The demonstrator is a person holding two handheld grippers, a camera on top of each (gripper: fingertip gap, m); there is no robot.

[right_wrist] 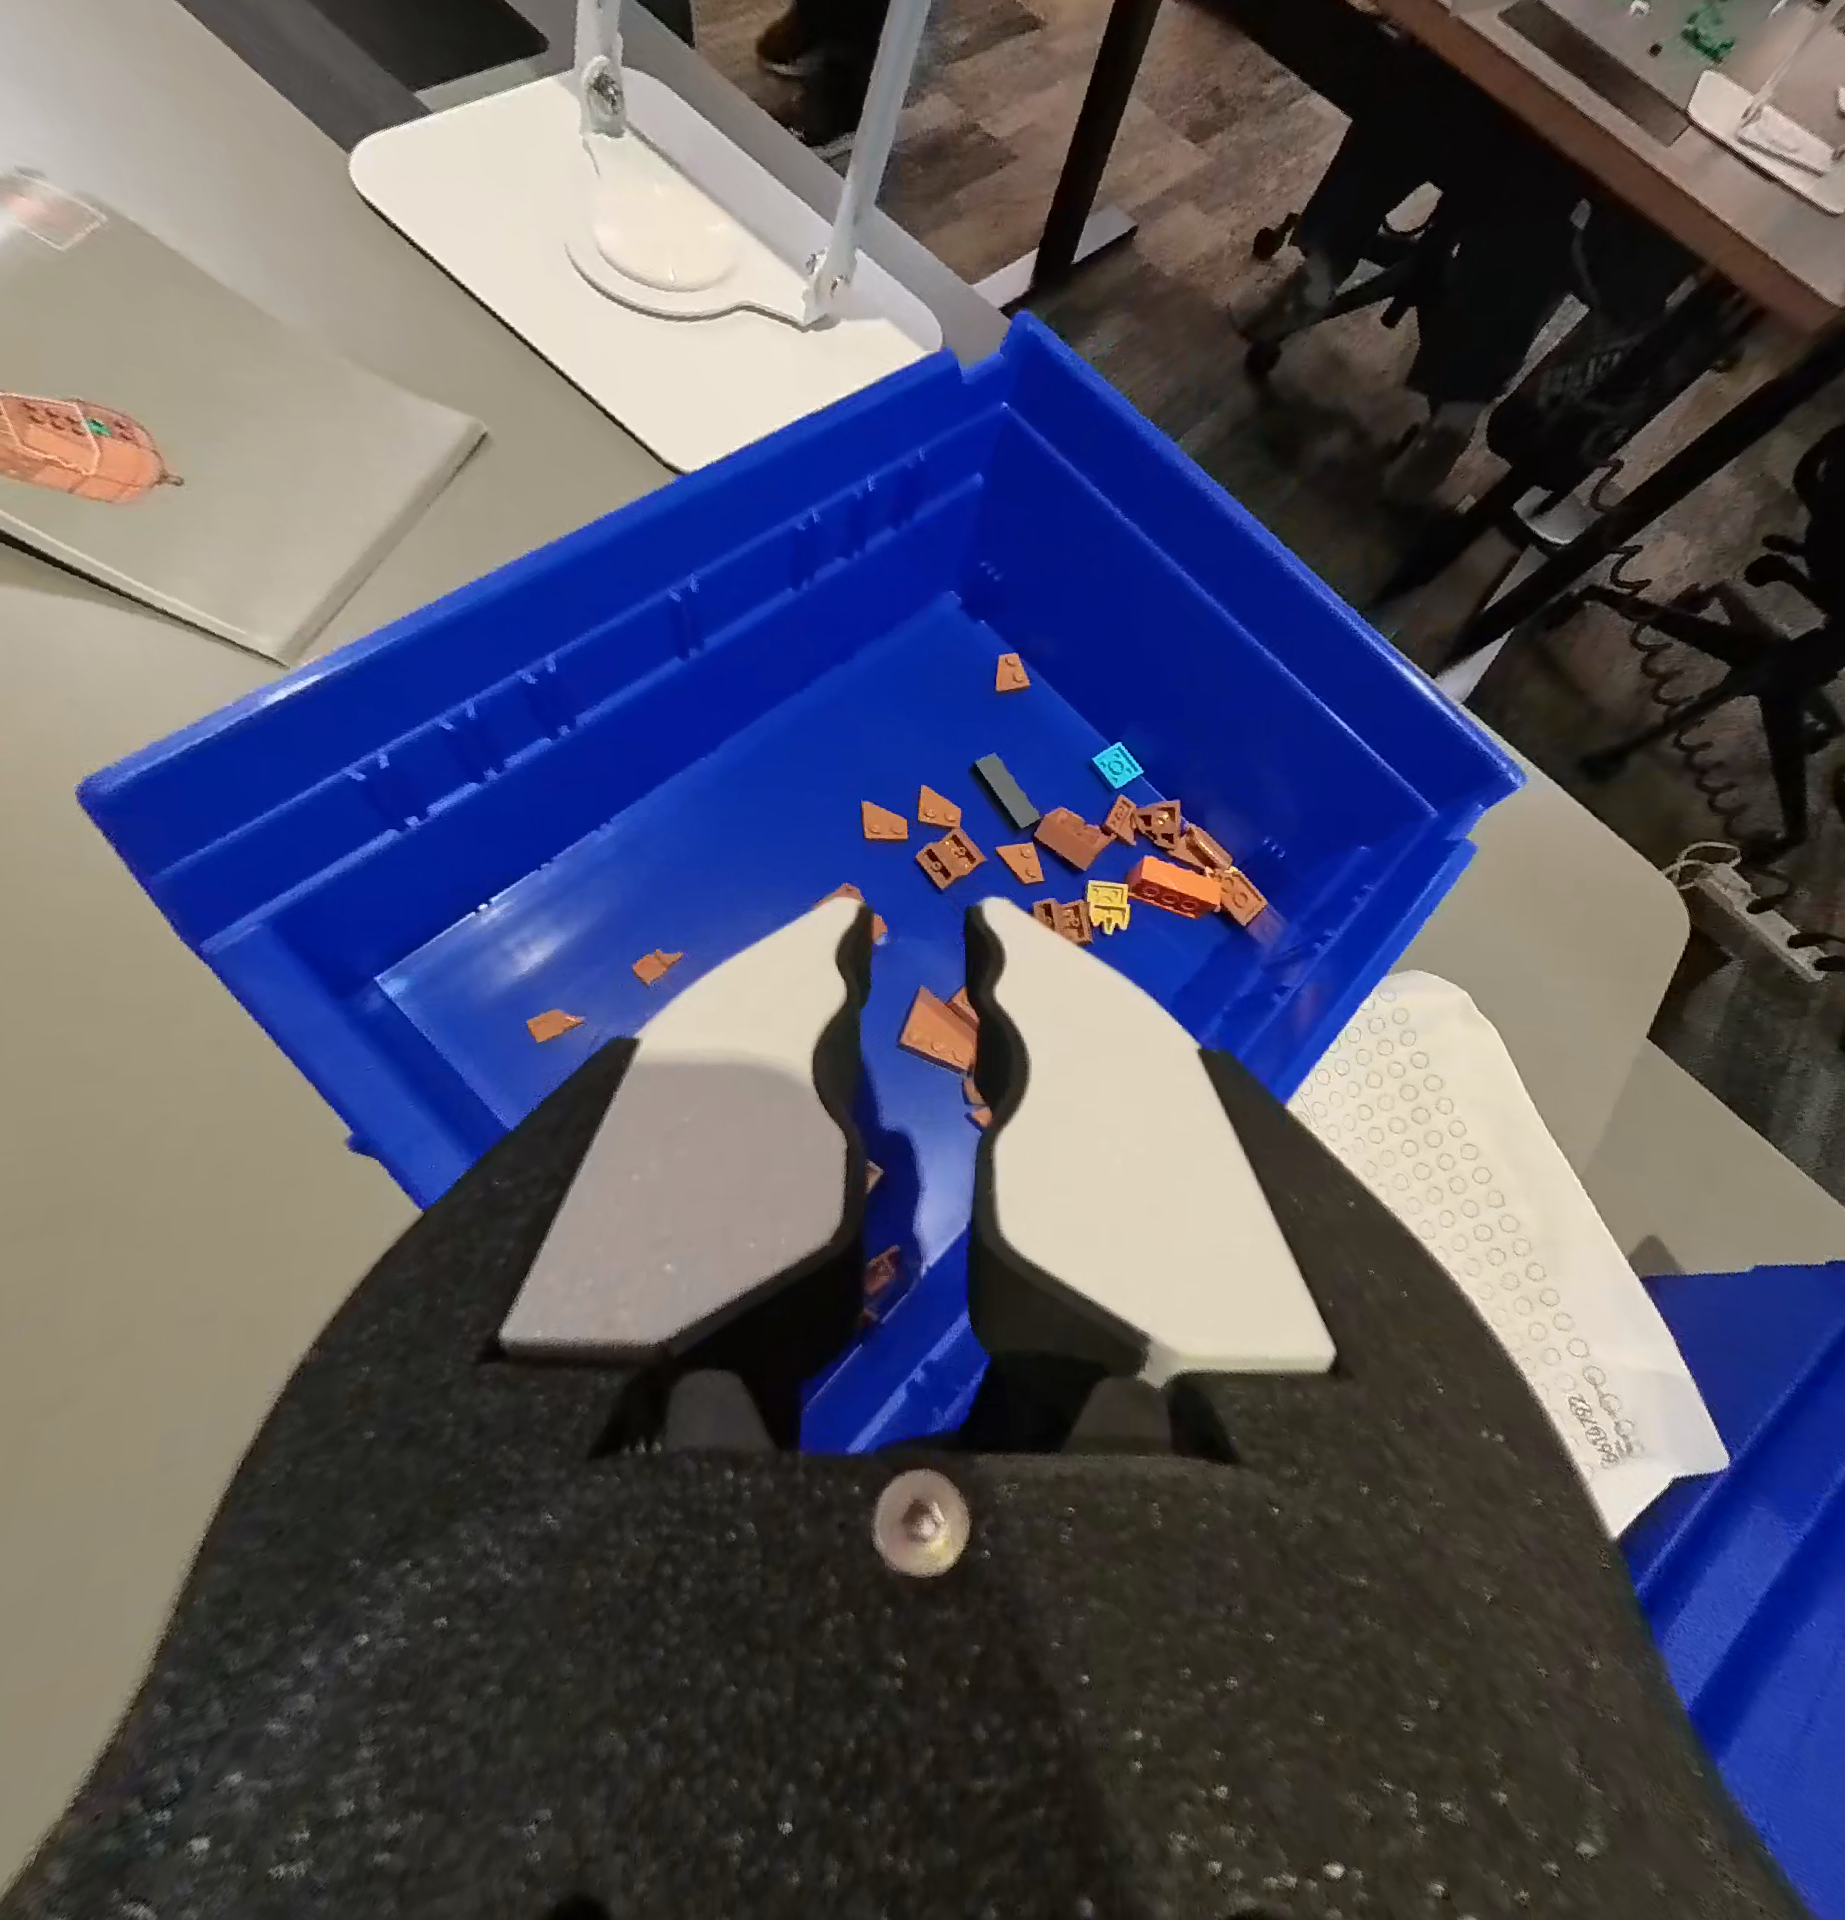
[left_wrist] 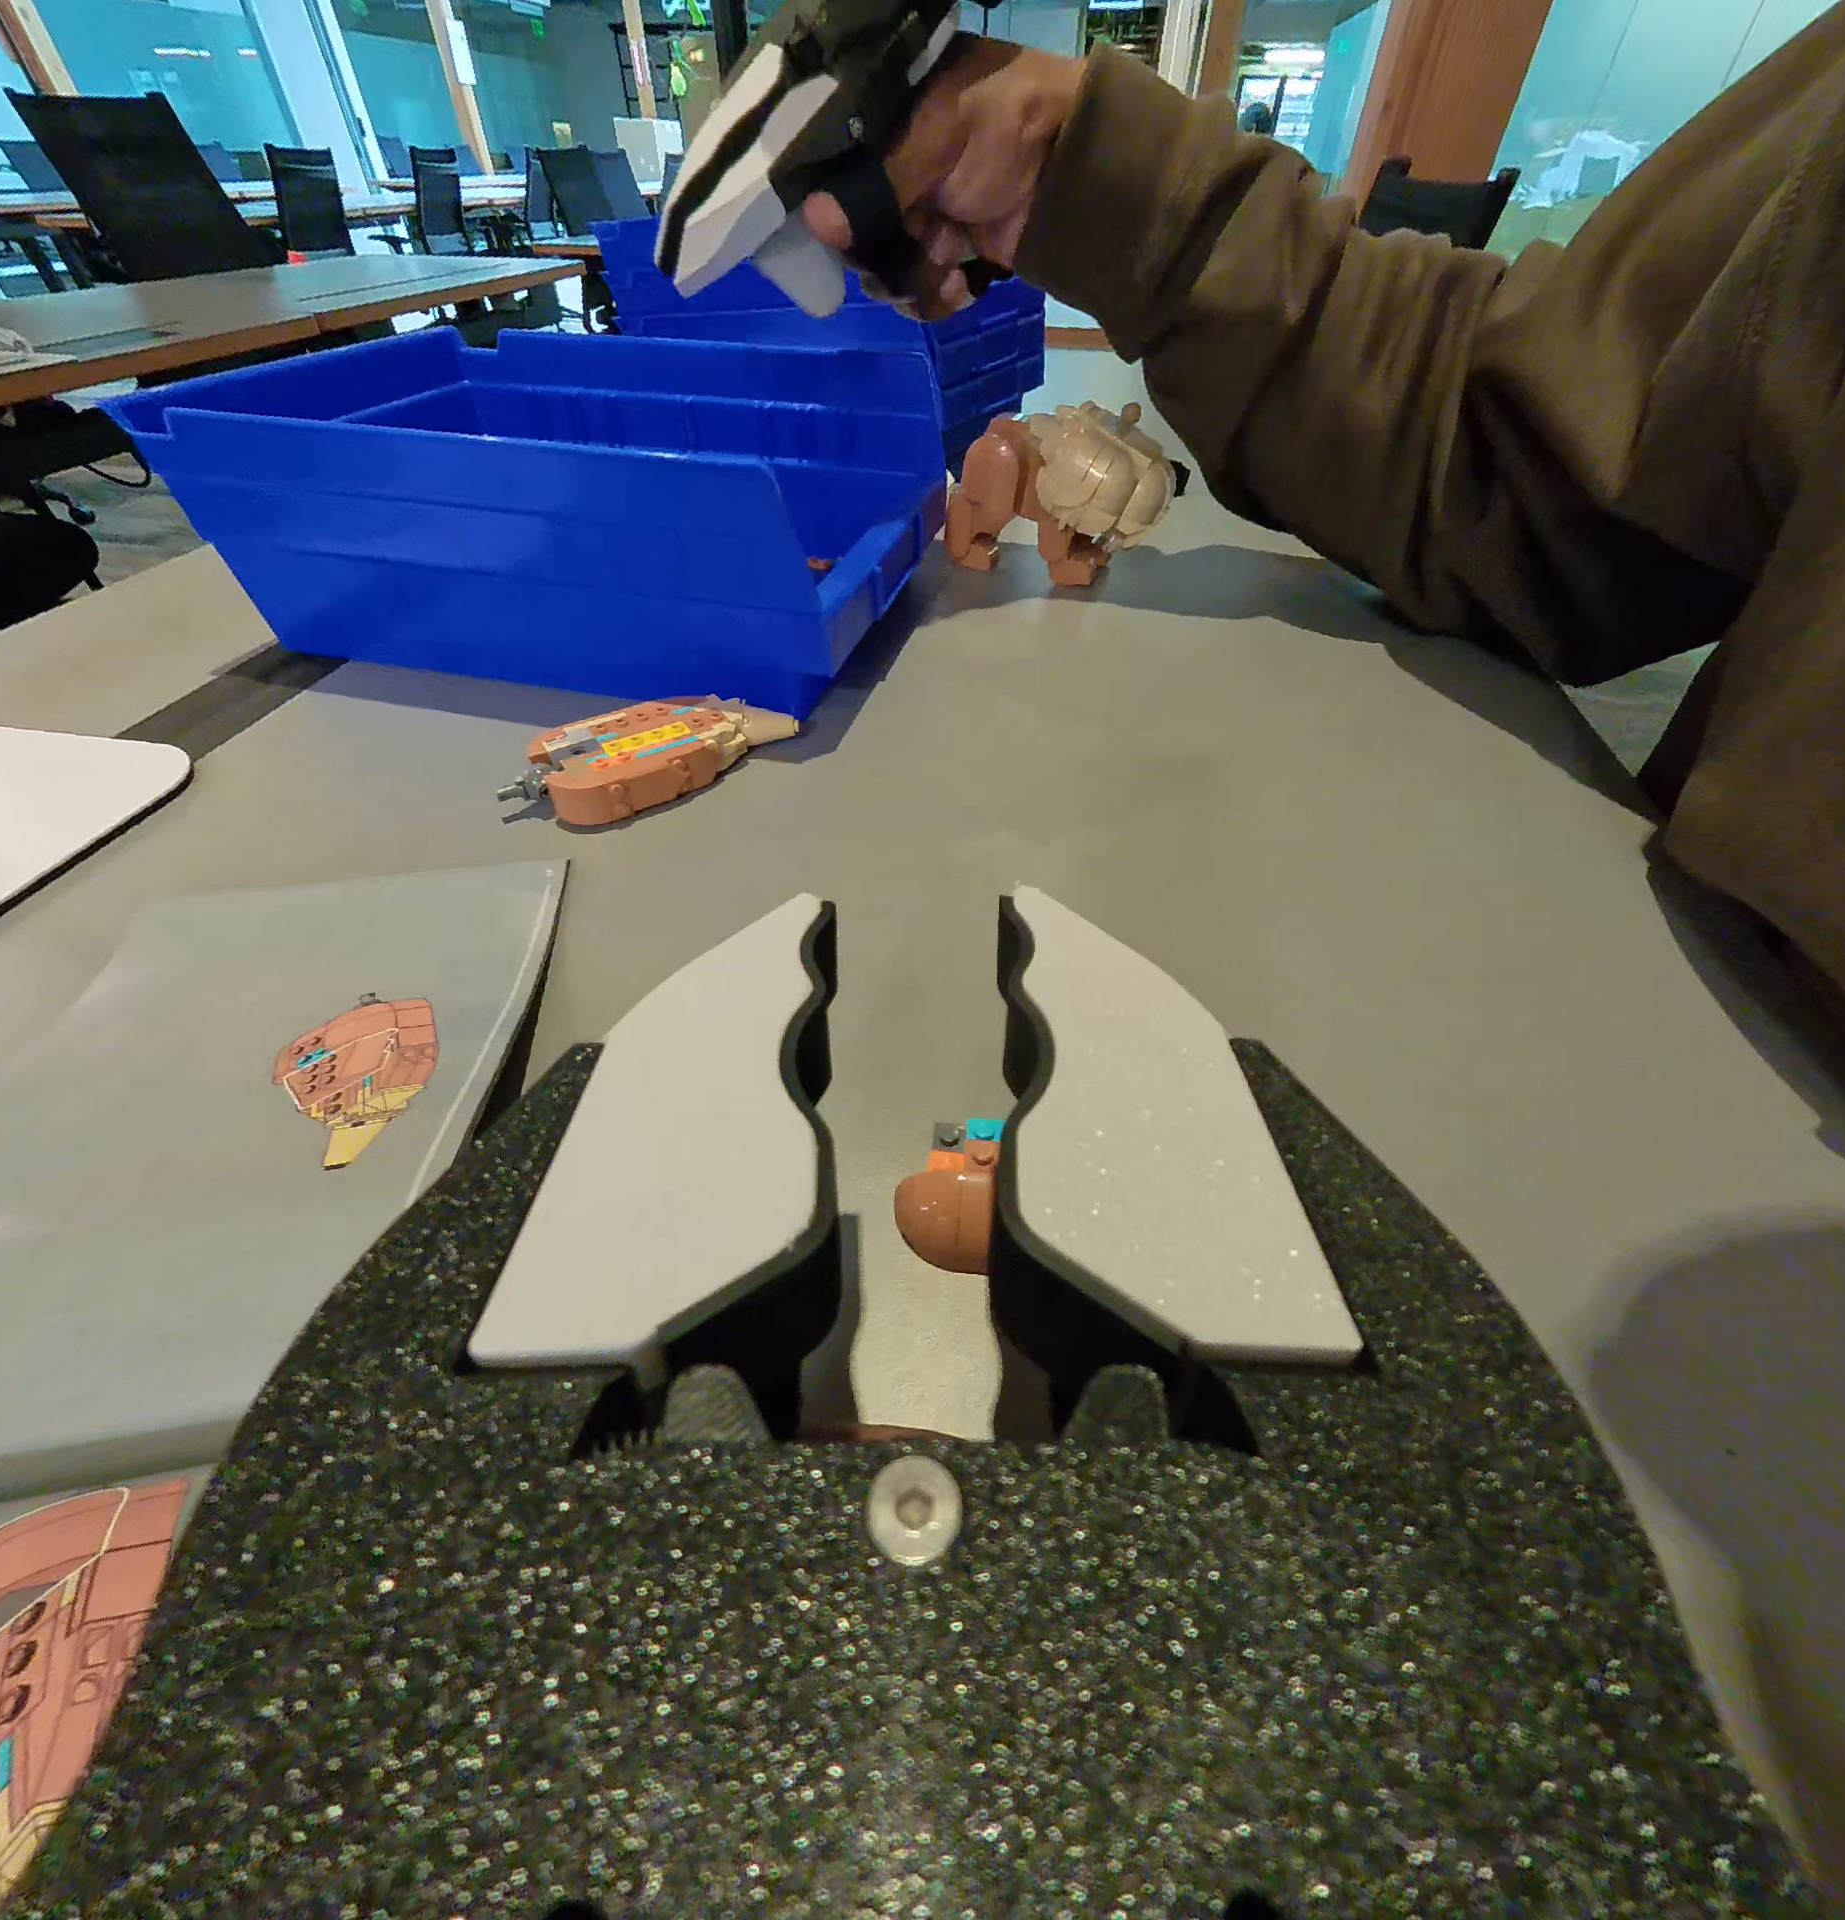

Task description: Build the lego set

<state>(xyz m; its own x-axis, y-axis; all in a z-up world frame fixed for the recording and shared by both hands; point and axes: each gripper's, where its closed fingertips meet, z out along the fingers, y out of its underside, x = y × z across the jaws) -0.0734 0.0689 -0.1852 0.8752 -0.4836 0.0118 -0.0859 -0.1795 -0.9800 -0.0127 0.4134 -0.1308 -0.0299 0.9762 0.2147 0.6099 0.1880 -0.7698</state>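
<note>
We hold our left gripper (left_wrist: 916, 914) low over the grey worktop (left_wrist: 1261, 831), fingers parted with a small brown lego piece (left_wrist: 949, 1205) lying between them against the right finger. Our right gripper (right_wrist: 918, 914) hovers above the blue bin (right_wrist: 585, 727), fingers narrowly apart and empty, over loose brown bricks (right_wrist: 1084, 842).

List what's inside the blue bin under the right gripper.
The blue bin holds loose brown pieces, an orange brick, yellow, teal and dark grey bits. The right gripper covers part of the floor.
</note>
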